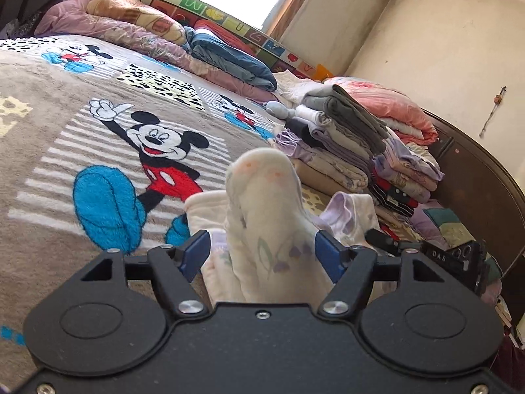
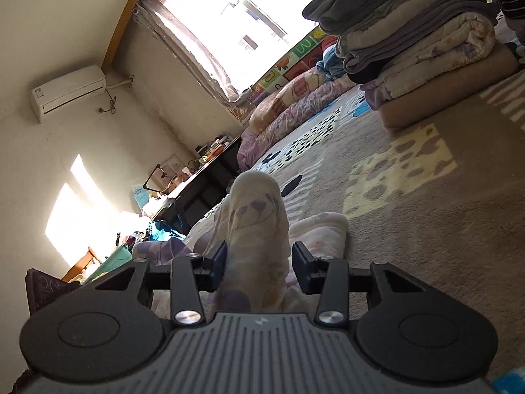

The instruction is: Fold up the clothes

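The left gripper (image 1: 262, 249) has a bunched fold of the cream floral garment (image 1: 262, 197) standing between its two blue-padded fingers (image 1: 328, 256). The cloth fills most of the gap and rises in a rounded hump above the fingertips. The right pad touches the fabric; on the left a narrow gap shows between pad and cloth, so whether the jaws are clamped on the garment cannot be told.

The right gripper (image 2: 259, 262) has a similar upright hump of the same garment (image 2: 256, 216) between its dark fingers (image 2: 302, 262). The jaws stand apart, with daylight on the right side between pad and cloth and the left pad at the fabric's edge. A firm grip cannot be confirmed here either.

Both grippers sit low over the bed, pointing roughly along its surface. The right wrist view is rolled strongly to one side. The rest of the garment lies slack on the blanket (image 1: 65, 164) just beyond the fingers.

The garment is thin, soft and crumpled, pale cream with faint lilac and green flower prints. The blanket is a plush brown fleece with cartoon mouse panels, striped and spotted patches. A stack of folded clothes (image 1: 354, 144) stands near on the blanket, in grey, lilac and cream layers. Rolled quilts (image 1: 131, 29) lie along the far side of the bed under the window (image 2: 236, 16).
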Demonstrator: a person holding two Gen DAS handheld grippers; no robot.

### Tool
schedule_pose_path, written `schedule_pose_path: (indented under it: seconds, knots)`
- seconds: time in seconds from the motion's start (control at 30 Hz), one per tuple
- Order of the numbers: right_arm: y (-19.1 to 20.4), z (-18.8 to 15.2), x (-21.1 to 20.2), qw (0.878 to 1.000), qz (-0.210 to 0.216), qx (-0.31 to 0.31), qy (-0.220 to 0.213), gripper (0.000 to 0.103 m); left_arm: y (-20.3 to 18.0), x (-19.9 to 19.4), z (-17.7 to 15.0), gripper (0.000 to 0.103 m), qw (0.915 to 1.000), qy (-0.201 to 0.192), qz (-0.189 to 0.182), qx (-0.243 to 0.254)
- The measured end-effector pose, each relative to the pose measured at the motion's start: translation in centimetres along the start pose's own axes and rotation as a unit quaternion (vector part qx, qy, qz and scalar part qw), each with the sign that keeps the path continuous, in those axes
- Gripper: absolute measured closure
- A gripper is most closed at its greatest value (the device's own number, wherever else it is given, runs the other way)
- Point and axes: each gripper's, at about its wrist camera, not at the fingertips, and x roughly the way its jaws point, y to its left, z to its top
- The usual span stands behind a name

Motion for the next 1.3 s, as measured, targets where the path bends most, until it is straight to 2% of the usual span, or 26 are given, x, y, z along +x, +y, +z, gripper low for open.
schedule_pose_path:
  seconds: [0.03,0.07,0.1,0.13,0.2,0.27,0.33,0.37,0.47,0.57,0.7,0.77,0.8,0.83,0.9,0.97,1.03,1.07,1.17,1.2,1.23,1.27,1.3]
  knots:
    - [-0.1,-0.1,0.0,1.000,0.005,0.007,0.000,0.060,-0.2,0.6,0.0,0.051,1.0000,0.000,0.000,-0.001]
    - [-0.2,-0.2,0.0,1.000,0.012,0.015,0.000,0.063,-0.4,1.1,-0.1,0.070,1.0000,-0.001,-0.001,-0.002]
    - [-0.2,-0.2,0.0,1.000,0.022,0.022,-0.001,0.072,-0.3,1.7,0.1,0.073,0.9999,-0.005,-0.011,-0.009]
    - [-0.1,-0.2,0.0,0.999,0.026,0.020,-0.003,0.078,-0.2,2.4,0.3,0.074,0.9996,-0.009,-0.021,-0.017]
    - [-0.1,0.1,0.1,0.999,0.033,0.021,-0.011,0.080,1.4,3.7,1.2,0.079,0.9938,-0.017,-0.076,-0.080]
    - [-0.8,0.8,0.2,0.998,0.044,0.049,-0.024,0.080,3.9,5.0,1.6,0.080,0.9776,-0.026,-0.130,-0.164]
    - [-1.8,1.3,0.3,0.995,0.058,0.077,-0.034,0.080,6.3,6.1,0.9,0.080,0.9512,-0.021,-0.181,-0.249]
    - [-2.4,1.5,0.5,0.992,0.072,0.096,-0.036,0.080,7.3,6.5,0.5,0.080,0.9413,-0.016,-0.192,-0.277]
    - [-4.3,1.4,2.0,0.981,0.101,0.162,-0.028,0.080,9.3,7.5,-0.1,0.080,0.9269,-0.002,-0.185,-0.327]
    - [-6.9,0.3,4.4,0.971,0.076,0.228,0.008,0.080,10.8,9.0,-1.0,0.080,0.9131,0.022,-0.166,-0.372]
    - [-8.2,-0.3,5.3,0.962,0.067,0.263,0.021,0.080,11.2,9.8,-1.1,0.077,0.9121,0.029,-0.157,-0.378]
    - [-8.1,-0.4,5.4,0.962,0.065,0.263,0.022,0.082,11.0,9.5,-0.8,0.074,0.9177,0.027,-0.148,-0.368]
    - [-8.0,-0.5,5.4,0.963,0.064,0.260,0.021,0.081,10.5,9.0,-0.6,0.067,0.9236,0.022,-0.139,-0.357]
    - [-7.6,-0.4,5.2,0.967,0.062,0.248,0.017,0.076,9.8,8.6,-0.2,0.062,0.9345,0.015,-0.130,-0.331]
    - [-6.4,0.2,4.7,0.975,0.053,0.216,0.008,0.067,8.3,7.8,0.6,0.040,0.9538,0.001,-0.110,-0.280]
    - [-5.1,1.0,4.0,0.986,0.037,0.165,0.000,0.064,6.9,7.1,1.3,0.039,0.9697,-0.013,-0.090,-0.227]
    - [-3.9,1.9,3.4,0.994,0.019,0.109,-0.006,0.064,5.4,6.3,2.1,0.039,0.9820,-0.026,-0.070,-0.174]
    - [-3.8,2.1,3.4,0.995,0.020,0.102,-0.005,0.064,4.7,5.9,2.5,0.039,0.9869,-0.033,-0.059,-0.147]
    - [-3.5,2.5,3.6,0.997,0.023,0.080,-0.005,0.065,3.4,6.4,2.8,0.040,0.9937,-0.037,-0.050,-0.093]
    - [-3.4,2.6,3.7,0.997,0.024,0.073,-0.005,0.065,3.2,6.9,2.8,0.055,0.9953,-0.034,-0.044,-0.079]
    - [-3.3,2.8,3.7,0.998,0.025,0.065,-0.004,0.065,3.0,7.5,2.8,0.065,0.9965,-0.031,-0.039,-0.067]
    - [-3.2,2.9,3.8,0.998,0.026,0.058,-0.004,0.065,3.9,8.0,2.6,0.076,0.9940,-0.026,-0.051,-0.093]
    - [-3.4,3.0,3.9,0.998,0.032,0.061,-0.004,0.071,5.4,8.4,2.3,0.078,0.9854,-0.022,-0.081,-0.148]
